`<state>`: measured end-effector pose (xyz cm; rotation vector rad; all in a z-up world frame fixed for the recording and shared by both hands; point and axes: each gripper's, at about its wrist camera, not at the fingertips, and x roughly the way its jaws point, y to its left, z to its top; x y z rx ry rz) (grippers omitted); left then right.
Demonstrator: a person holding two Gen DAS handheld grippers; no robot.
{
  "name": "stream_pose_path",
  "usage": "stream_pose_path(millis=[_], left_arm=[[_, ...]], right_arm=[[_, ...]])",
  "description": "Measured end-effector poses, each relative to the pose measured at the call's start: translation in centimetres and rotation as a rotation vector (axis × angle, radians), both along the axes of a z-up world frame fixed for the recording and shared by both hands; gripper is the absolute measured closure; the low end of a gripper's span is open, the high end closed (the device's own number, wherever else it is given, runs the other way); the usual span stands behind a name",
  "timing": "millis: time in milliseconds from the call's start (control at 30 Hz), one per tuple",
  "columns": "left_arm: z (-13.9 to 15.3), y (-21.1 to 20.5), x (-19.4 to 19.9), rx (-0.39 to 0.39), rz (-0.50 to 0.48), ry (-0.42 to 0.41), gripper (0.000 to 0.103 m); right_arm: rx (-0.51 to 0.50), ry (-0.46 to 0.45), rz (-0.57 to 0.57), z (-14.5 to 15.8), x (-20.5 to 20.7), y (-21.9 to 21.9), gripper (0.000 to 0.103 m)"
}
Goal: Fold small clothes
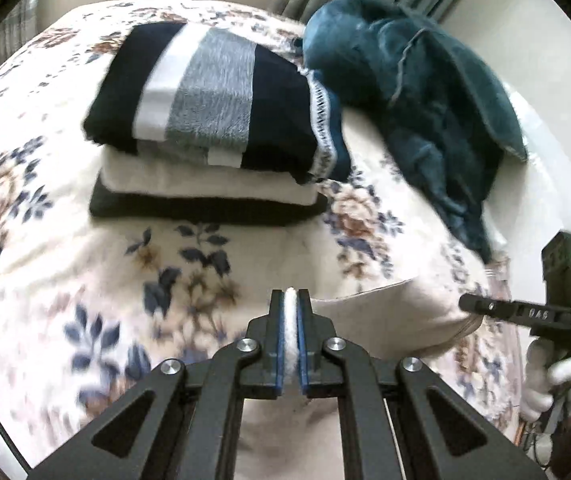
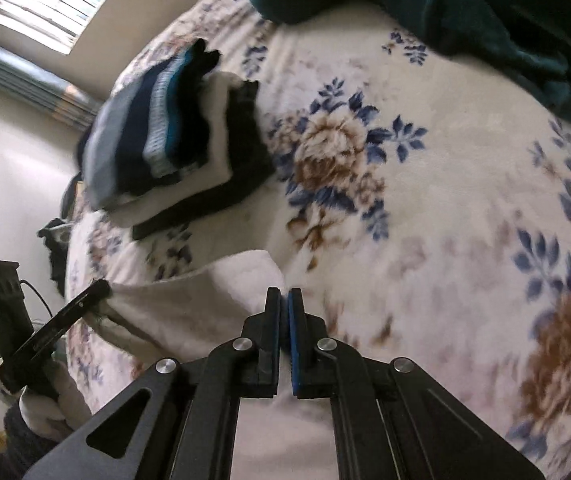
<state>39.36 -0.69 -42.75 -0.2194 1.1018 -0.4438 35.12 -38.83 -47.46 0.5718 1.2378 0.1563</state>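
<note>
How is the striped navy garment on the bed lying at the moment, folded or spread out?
Folded: the striped navy garment sits as a compact rectangle atop the stack.

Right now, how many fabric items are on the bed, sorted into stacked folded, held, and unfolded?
Folded in the stack: 3 distinct layers visible: striped navy top piece, white piece, black piece
Cream garment held by the left gripper and the right gripper: 1
Unfolded teal garment: 1
Total: 5
</note>
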Motion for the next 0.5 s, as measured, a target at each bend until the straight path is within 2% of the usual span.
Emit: stream_pose_path(millis=[100, 200, 300, 367, 500], left_arm=[[0.4, 1.2, -3.2, -0.022, 0.035, 0.045, 0.1], [-0.6, 2.5, -6.8, -0.028, 0.063, 0.1, 0.1], [-3.1, 3.8, -10.6, -0.033, 0.071, 0.2, 0.099], [-5.2, 4.3, -12.9, 0.007, 0.063, 0.268, 0.099], [-10.0, 5.5, -16.4, 0.004, 0.027, 0.456, 0.095]], right_arm=[[0.04, -0.005, -0.018, 1.1, -5.0, 0.1, 0.099], [0.075, 0.033, -0.035, 0.4, -9.9, 0.7, 0.099], [0.073, 0.092, -0.033, -1.5, -14.2, 1.3, 0.099], [0.079, 0.153, -0.045, -3.6, -17.2, 1.4, 0.099], [0.008, 0.26, 0.013, -6.8, -21.1, 2.0, 0.099]])
